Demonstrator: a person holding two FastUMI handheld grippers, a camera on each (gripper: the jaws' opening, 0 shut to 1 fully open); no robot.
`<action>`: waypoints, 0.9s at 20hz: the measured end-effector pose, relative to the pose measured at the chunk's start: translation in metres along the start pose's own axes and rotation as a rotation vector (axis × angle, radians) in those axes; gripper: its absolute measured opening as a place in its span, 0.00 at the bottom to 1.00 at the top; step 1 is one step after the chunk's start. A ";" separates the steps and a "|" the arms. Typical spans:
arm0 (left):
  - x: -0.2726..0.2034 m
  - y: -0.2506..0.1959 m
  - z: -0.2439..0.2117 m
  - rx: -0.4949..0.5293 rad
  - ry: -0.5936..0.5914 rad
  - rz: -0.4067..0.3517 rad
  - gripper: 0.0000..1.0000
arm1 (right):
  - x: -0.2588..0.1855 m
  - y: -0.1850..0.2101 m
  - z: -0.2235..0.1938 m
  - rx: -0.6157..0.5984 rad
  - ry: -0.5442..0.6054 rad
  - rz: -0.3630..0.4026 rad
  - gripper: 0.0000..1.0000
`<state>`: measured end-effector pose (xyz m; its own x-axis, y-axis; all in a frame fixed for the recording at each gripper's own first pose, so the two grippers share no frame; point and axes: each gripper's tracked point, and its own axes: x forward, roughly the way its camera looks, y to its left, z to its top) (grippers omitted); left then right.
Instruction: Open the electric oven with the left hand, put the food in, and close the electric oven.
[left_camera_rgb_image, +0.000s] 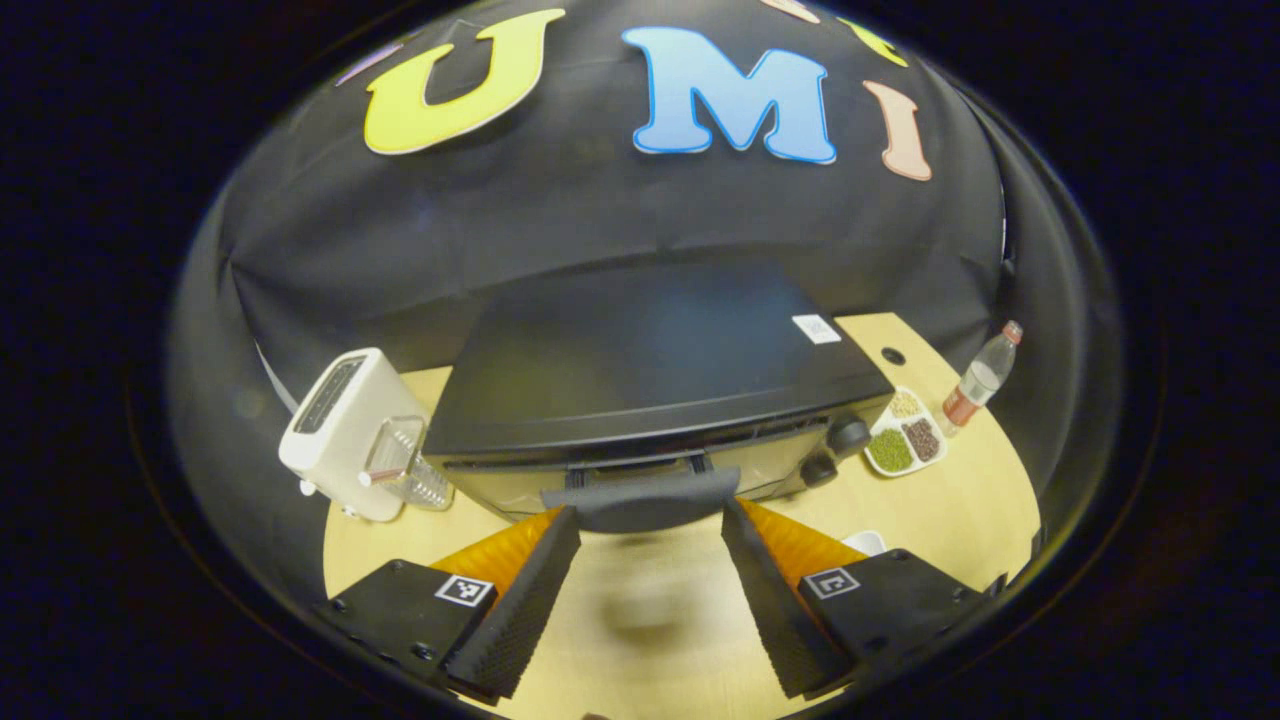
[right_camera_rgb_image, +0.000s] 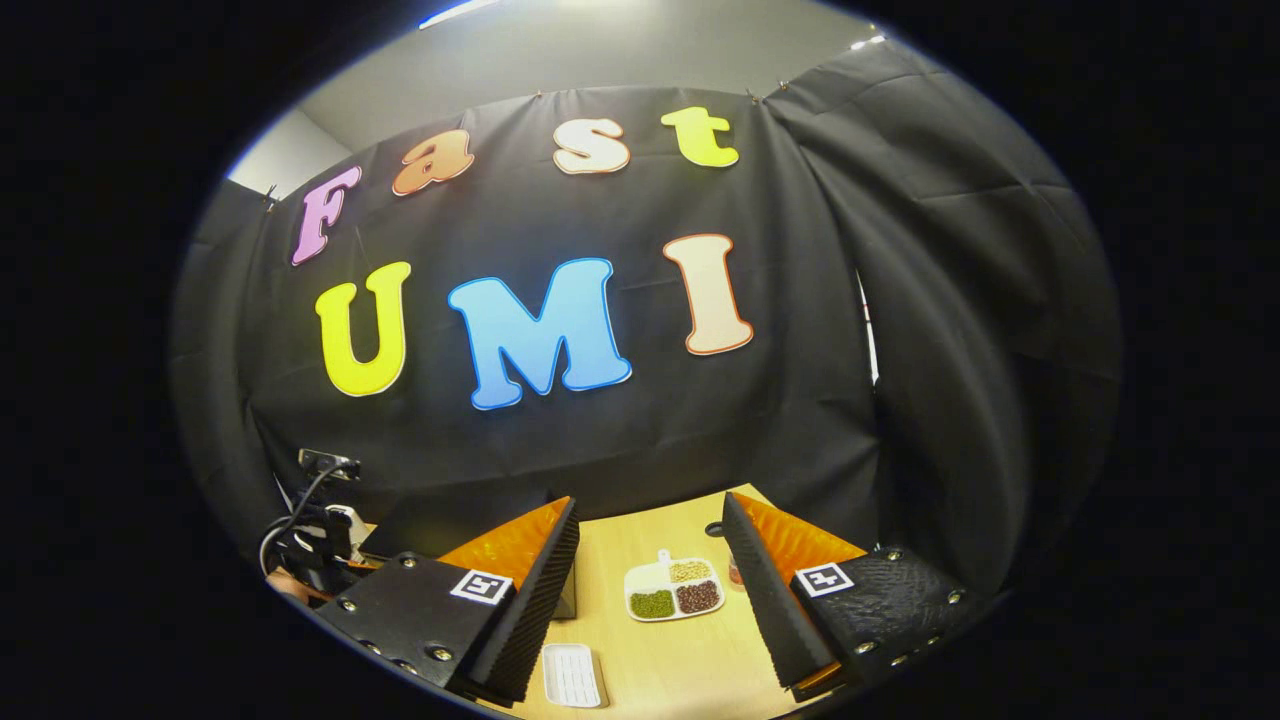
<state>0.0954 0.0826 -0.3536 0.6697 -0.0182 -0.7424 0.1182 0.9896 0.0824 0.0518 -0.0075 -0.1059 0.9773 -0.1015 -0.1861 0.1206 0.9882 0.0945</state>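
Observation:
The black electric oven (left_camera_rgb_image: 640, 370) stands at the table's middle with its door shut. Its dark bar handle (left_camera_rgb_image: 640, 497) lies just beyond the tips of my left gripper (left_camera_rgb_image: 650, 512), which is open, one finger near each end of the bar and neither pressing on it. Two knobs (left_camera_rgb_image: 848, 435) sit at the door's right. My right gripper (right_camera_rgb_image: 650, 530) is open and holds nothing, raised over the table. Below it lies a small white ribbed tray (right_camera_rgb_image: 572, 675); I cannot tell what is on it. A corner of the oven (right_camera_rgb_image: 450, 520) shows behind the right gripper's left finger.
A white toaster (left_camera_rgb_image: 335, 430) and a clear container (left_camera_rgb_image: 405, 465) stand left of the oven. To its right are a divided dish of beans (left_camera_rgb_image: 905, 440) (right_camera_rgb_image: 673, 588) and a plastic bottle (left_camera_rgb_image: 985, 375). The wooden table (left_camera_rgb_image: 960, 510) ends at the booth's cloth wall.

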 end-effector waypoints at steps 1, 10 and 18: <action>-0.010 0.000 0.012 -0.001 -0.043 0.002 1.00 | 0.001 0.000 0.001 -0.007 -0.003 -0.002 0.88; -0.196 -0.009 0.166 -0.075 -0.623 0.007 1.00 | -0.001 0.017 0.066 -0.065 -0.123 0.060 0.88; -0.349 -0.017 0.230 -0.112 -0.925 0.092 1.00 | -0.031 0.063 0.143 -0.094 -0.247 0.207 0.87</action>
<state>0.0287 0.0389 0.0571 0.9958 0.0019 0.0917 -0.0032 0.9999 0.0145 0.0537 0.0418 0.0463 0.9935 0.0893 0.0713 -0.0904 0.9958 0.0125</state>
